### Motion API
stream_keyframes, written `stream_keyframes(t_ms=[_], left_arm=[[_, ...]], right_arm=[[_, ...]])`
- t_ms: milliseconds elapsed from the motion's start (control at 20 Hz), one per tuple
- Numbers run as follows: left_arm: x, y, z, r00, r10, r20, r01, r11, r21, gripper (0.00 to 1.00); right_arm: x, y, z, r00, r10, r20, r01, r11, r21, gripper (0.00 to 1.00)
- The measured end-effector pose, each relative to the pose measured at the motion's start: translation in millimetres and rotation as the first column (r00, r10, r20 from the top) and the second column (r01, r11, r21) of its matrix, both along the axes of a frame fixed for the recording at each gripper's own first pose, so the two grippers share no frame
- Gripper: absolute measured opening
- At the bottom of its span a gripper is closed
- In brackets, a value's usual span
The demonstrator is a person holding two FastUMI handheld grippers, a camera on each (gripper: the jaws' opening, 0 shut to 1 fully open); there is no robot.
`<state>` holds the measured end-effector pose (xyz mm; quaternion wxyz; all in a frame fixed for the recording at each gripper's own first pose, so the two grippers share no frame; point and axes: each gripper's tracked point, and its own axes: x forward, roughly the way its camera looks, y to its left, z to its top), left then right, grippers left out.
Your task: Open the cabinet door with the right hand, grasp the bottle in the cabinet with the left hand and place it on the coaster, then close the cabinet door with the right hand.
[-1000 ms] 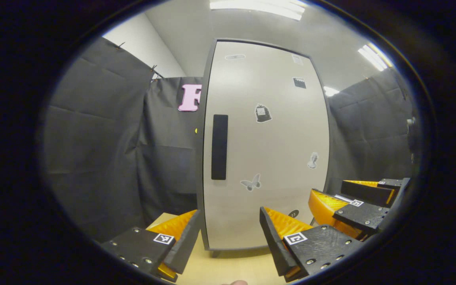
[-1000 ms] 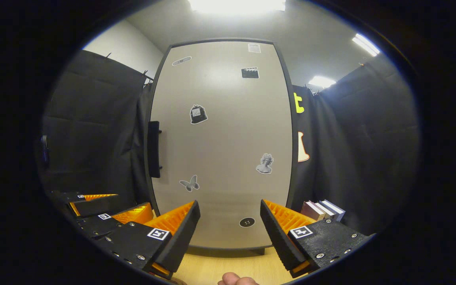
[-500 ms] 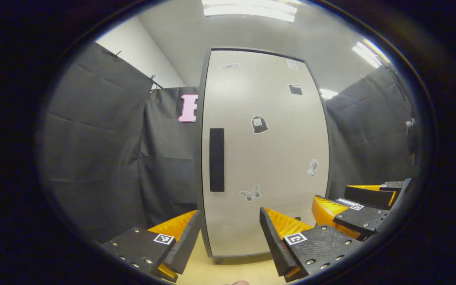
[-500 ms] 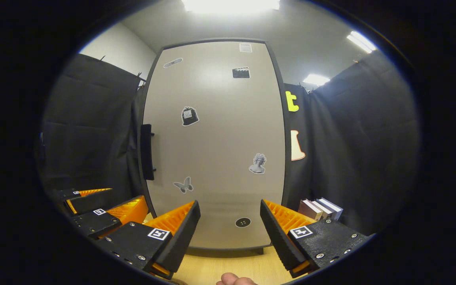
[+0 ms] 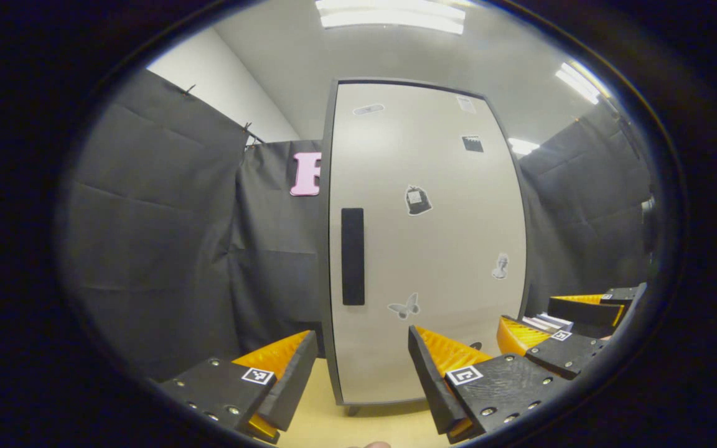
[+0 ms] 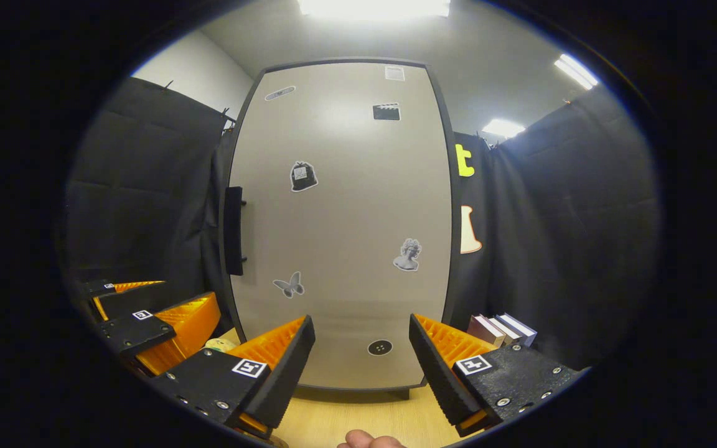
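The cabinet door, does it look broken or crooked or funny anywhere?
Nothing stands out. The cabinet door is shut and sits flat in its frame, its dark handle hangs straight, and the stickers on it look whole. Its bulging sides come from the lens. Both the left gripper and right gripper have open jaws, apart from the door.

Black cloth walls [image 5: 165, 236] — ceiling lights [image 6: 374, 7]
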<state>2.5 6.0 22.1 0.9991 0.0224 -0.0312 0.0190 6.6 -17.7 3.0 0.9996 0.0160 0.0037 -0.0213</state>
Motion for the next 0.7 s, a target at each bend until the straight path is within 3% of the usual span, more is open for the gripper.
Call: stream_keyframes(t_ms=[400,700], left_arm=[[-13,17,-10,1.0,-0.006,-0.024,0.006,1.0,-0.007,0.84],[-41,44,-29,0.998,0.018,-0.063,-0.02,1.0,-0.023,0.84]], right_arm=[[35,-12,25,0.999,-0.017,0.028,0.017,1.0,-0.015,0.94],[56,25,50,0.995,0.058,0.08,-0.059,0.998,0.005,0.94]])
